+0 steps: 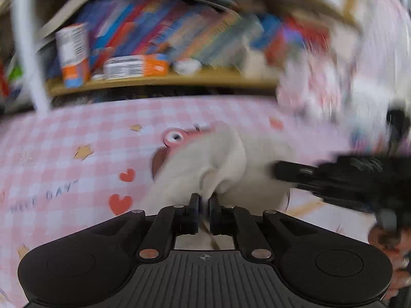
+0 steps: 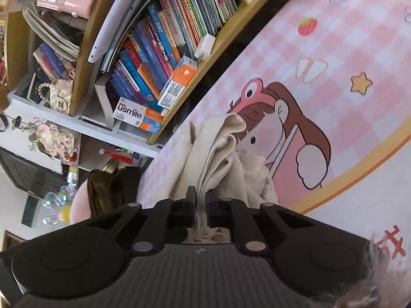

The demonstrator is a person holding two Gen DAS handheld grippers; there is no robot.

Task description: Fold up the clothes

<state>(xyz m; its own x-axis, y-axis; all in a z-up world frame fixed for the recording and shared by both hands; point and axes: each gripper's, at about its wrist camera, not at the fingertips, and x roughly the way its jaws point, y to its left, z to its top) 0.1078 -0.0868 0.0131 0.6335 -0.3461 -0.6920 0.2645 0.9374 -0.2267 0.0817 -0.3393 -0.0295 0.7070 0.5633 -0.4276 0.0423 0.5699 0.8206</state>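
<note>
Both the left gripper (image 1: 204, 201) and right gripper (image 2: 201, 195) are pinched tight on the cream garment (image 2: 218, 148), whose bunched folds run lengthwise up-frame across the pink checked mat (image 2: 346, 38).

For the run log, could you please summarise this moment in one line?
left gripper: shut on cream garment | right gripper: shut on cream garment | surface: pink checked mat

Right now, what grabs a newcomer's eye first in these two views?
The cream garment, bunched at centre and pinched by both the left gripper and right gripper. Under it lies the pink checked tablecloth with a cartoon girl print. Behind stands a crammed bookshelf.
</note>
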